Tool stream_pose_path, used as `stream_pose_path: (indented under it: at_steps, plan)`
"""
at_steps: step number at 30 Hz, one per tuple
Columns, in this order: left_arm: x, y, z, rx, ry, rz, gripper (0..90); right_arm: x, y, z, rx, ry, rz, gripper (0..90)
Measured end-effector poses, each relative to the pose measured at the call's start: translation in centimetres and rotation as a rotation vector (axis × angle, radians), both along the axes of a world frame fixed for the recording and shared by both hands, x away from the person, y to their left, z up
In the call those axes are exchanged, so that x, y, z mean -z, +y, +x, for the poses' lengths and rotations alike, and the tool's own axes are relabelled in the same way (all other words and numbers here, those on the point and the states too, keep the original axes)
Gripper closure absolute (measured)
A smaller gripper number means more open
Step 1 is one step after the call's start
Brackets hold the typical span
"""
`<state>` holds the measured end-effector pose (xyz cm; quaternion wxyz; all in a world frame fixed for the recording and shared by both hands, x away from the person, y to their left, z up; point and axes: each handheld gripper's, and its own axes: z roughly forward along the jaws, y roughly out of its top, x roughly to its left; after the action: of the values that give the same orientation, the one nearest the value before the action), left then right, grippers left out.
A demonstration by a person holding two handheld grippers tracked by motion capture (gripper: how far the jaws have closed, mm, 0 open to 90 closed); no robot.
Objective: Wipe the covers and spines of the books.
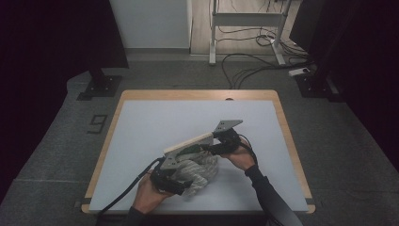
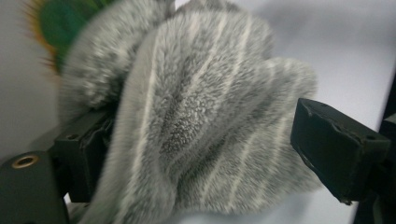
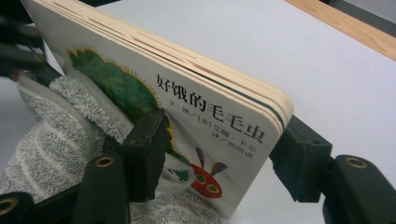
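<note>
A thick cardboard picture book with a white cover, a green caterpillar drawing and black Chinese lettering (image 3: 205,116) is held tilted above the middle of the white surface with the pale wooden rim (image 1: 141,117). The right tongs (image 1: 217,143) clamp the book at its lower end: in the right gripper view one black jaw presses on the printed cover beside the caterpillar's red head, and the other jaw sits against the back cover, so the book's layered page edges run up and away between them. In the high view the book (image 1: 188,143) shows as a pale slanted bar that reaches from the right tongs toward the left tongs (image 1: 181,184).

A fluffy grey cloth with thin pale stripes (image 2: 196,116) lies bunched under and against the book's cover. The left tongs stand spread, with one jaw at each side of the cloth's rounded fold; the left-hand jaw in that view touches the pile, while the right-hand jaw stands just clear of it. In the high view the cloth (image 1: 200,170) rests on the surface between the two hands, near the front edge.
</note>
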<state>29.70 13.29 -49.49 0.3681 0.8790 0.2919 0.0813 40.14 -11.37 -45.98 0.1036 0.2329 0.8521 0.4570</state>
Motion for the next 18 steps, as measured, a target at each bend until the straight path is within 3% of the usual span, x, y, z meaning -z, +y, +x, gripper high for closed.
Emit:
stream_pose_path:
  at_steps: [3, 6, 9, 11, 18]
  plan:
    - [0.6, -0.4, 0.0, -0.025, -0.032, 0.013, 11.8, -0.1, 0.1, 0.0, 0.007, 0.005, -0.004, 38.6]
    - [0.7, -0.4, -0.1, -0.045, -0.039, 0.021, 17.9, -0.1, 0.2, 0.0, 0.015, 0.009, -0.005, 38.7]
    - [1.3, -0.3, 0.1, -0.022, 0.018, -0.009, 31.3, -0.1, 0.2, 0.0, 0.021, 0.013, -0.006, 39.1]
    - [1.5, -0.1, 0.1, -0.018, 0.034, -0.034, 37.6, -0.1, 0.2, 0.0, 0.020, 0.012, -0.006, 39.5]
    - [1.5, 0.3, 0.0, -0.010, 0.036, -0.049, 66.6, -0.1, 0.1, 0.0, 0.021, 0.014, -0.006, 39.7]
